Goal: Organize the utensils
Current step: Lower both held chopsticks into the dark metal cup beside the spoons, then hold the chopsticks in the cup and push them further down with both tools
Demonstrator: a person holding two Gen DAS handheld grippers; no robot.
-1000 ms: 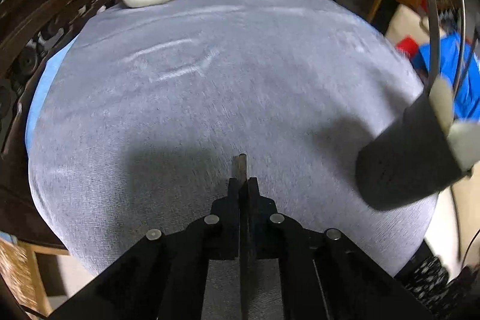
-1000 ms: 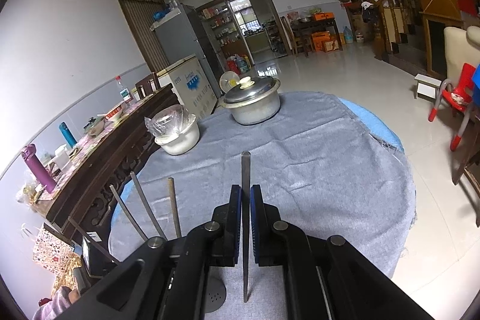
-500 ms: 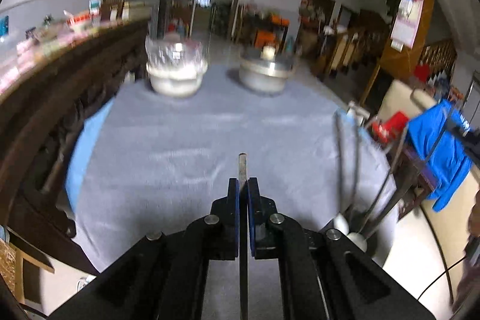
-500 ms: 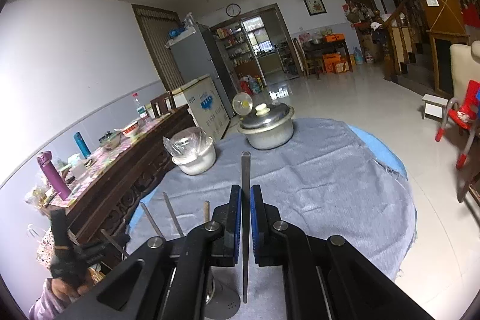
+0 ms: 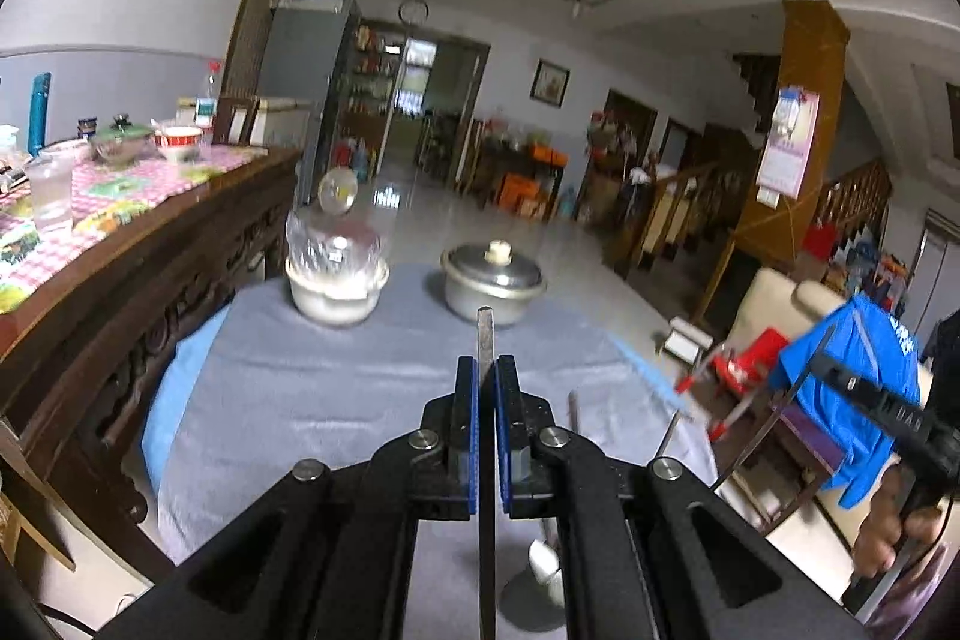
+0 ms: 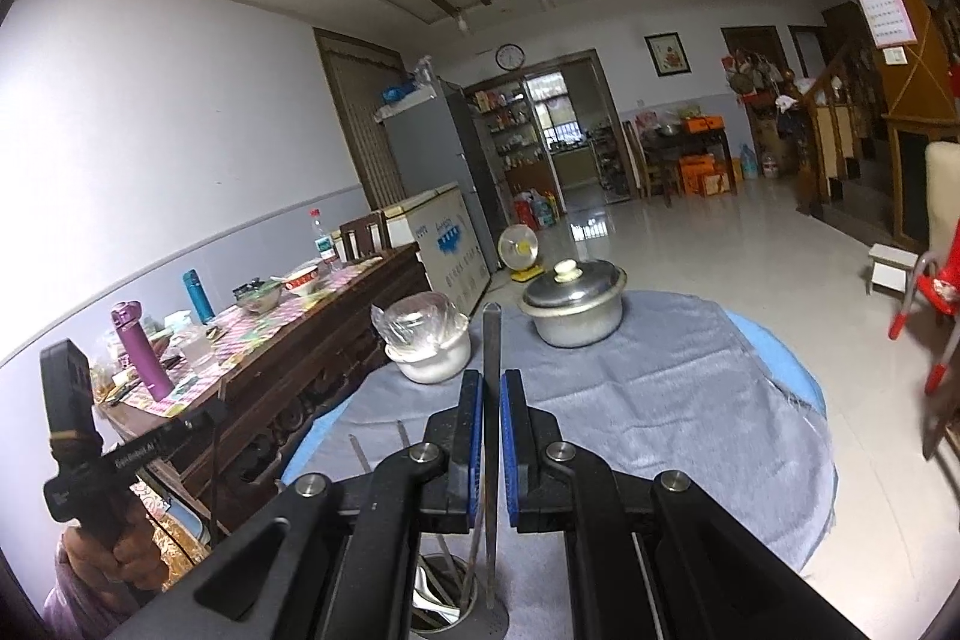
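A: Both grippers rose since the earlier frame; the table cloth now lies lower.

B: Grip?

A: The left gripper and right gripper each pinch a flat metal utensil handle. The holder stands below.

B: Next?

A: Probably lowering one into the holder, keeping it upright.

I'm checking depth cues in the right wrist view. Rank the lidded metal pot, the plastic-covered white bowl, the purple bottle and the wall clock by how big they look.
1. Lidded metal pot
2. Plastic-covered white bowl, close behind the pot
3. Purple bottle
4. Wall clock, far off, so its small look says little about true size
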